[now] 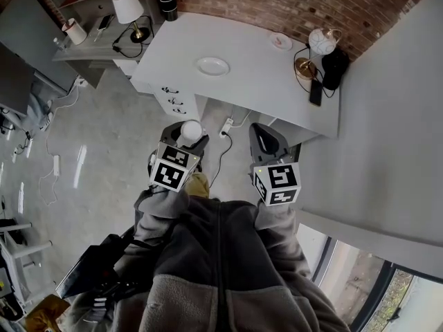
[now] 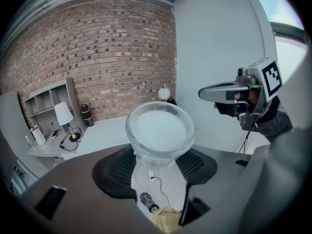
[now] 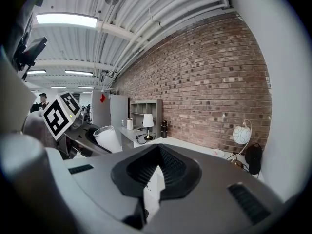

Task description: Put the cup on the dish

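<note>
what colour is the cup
Frosted, translucent white. The cup shows best in the left gripper view.

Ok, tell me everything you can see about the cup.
The cup is a frosted white, plastic-looking tumbler with a round open rim, tapering toward its base. It looks empty. The left gripper is clamped on its lower body, holding it in the air above the floor, short of the desk.
</note>
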A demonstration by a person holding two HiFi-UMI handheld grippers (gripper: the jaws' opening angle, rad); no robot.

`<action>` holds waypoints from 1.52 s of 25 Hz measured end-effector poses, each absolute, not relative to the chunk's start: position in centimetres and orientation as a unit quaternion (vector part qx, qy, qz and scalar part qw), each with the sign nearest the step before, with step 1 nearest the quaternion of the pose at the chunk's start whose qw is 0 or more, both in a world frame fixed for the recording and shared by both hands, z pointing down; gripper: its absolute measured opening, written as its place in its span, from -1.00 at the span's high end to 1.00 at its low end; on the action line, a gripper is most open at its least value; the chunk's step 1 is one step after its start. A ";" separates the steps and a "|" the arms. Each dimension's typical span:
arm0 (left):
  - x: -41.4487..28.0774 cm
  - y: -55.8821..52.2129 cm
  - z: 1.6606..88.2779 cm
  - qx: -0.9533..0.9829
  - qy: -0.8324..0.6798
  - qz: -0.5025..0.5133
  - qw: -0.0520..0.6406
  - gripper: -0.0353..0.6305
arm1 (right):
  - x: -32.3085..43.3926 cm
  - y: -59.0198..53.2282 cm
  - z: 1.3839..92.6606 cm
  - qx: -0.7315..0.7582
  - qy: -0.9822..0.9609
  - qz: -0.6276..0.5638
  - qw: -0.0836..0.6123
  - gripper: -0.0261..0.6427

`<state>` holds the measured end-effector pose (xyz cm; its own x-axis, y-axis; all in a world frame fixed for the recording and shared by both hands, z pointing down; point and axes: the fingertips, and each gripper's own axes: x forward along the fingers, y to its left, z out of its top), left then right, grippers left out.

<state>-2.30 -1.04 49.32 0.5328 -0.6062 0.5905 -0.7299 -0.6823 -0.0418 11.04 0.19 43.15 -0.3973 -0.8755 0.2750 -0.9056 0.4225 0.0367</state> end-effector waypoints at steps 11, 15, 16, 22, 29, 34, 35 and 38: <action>-3.4 -11.7 50.1 0.870 -0.375 0.305 0.099 0.12 | 9.6 -10.3 43.6 0.536 -0.830 0.063 0.142 0.91; -3.5 -15.8 50.7 0.874 -0.360 0.312 0.097 0.12 | 8.8 -14.5 44.2 0.536 -0.828 0.071 0.148 0.91; -3.6 -16.9 50.8 0.875 -0.355 0.314 0.097 0.12 | 8.5 -15.7 44.3 0.537 -0.827 0.074 0.149 0.91; -3.6 -23.9 51.1 0.882 -0.332 0.317 0.106 0.12 | 7.6 -22.6 43.8 0.546 -0.820 0.073 0.155 0.91; -3.8 -29.8 52.0 0.888 -0.304 0.328 0.110 0.12 | 6.7 -28.3 44.1 0.558 -0.810 0.078 0.164 0.91; -2.9 -32.4 52.7 0.899 -0.276 0.321 0.113 0.12 | 6.9 -31.0 45.2 0.567 -0.798 0.096 0.177 0.91; -2.8 -32.9 53.0 0.900 -0.271 0.322 0.111 0.12 | 6.7 -31.4 45.5 0.568 -0.798 0.098 0.178 0.91; -2.5 -34.3 54.1 0.901 -0.262 0.328 0.109 0.12 | 6.4 -32.3 46.3 0.566 -0.796 0.105 0.185 0.91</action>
